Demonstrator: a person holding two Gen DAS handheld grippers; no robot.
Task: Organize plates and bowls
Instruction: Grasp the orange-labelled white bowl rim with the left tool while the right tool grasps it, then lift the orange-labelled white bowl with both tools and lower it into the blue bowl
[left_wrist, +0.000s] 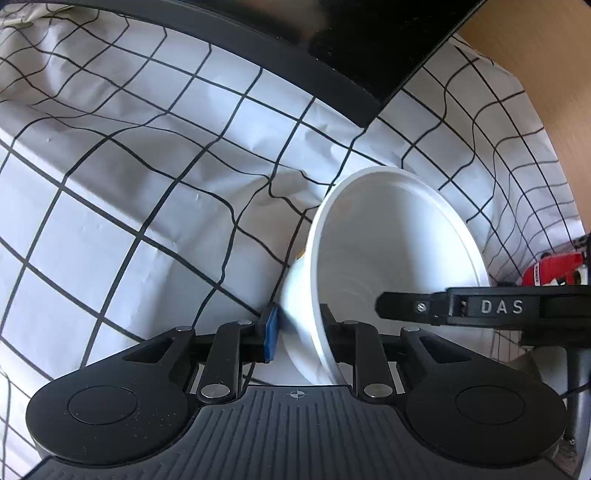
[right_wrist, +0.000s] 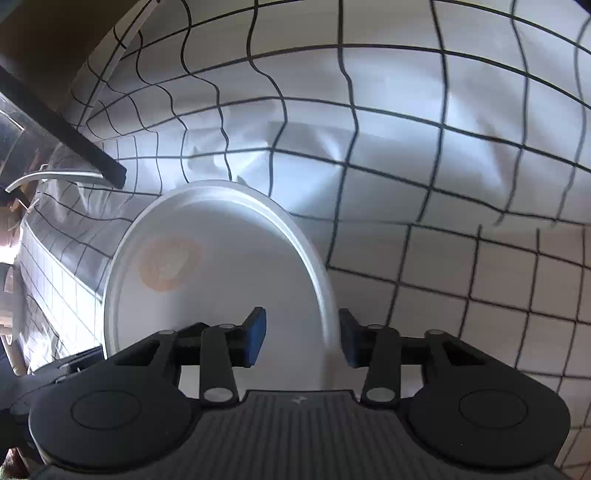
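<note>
In the left wrist view a white bowl (left_wrist: 388, 240) is tipped on its side over the black-checked white cloth (left_wrist: 147, 184). My left gripper (left_wrist: 299, 328) is shut on its rim, one pad outside the wall and one inside. In the right wrist view a white plate (right_wrist: 221, 258) with an orange-brown ring stain (right_wrist: 170, 264) lies tilted across the cloth (right_wrist: 443, 184). My right gripper (right_wrist: 303, 336) is shut on the plate's near rim. Its left pad (right_wrist: 258, 332) is over the upper face, and the right finger is outside the edge.
A black frame (left_wrist: 332, 44) and a wooden surface (left_wrist: 535, 74) border the cloth at the top of the left wrist view. A black bar marked DAS (left_wrist: 480, 306) and a red object (left_wrist: 550, 273) sit at the right. A black bar (right_wrist: 62, 122) and a metal handle (right_wrist: 55, 177) stand at the right wrist view's left edge.
</note>
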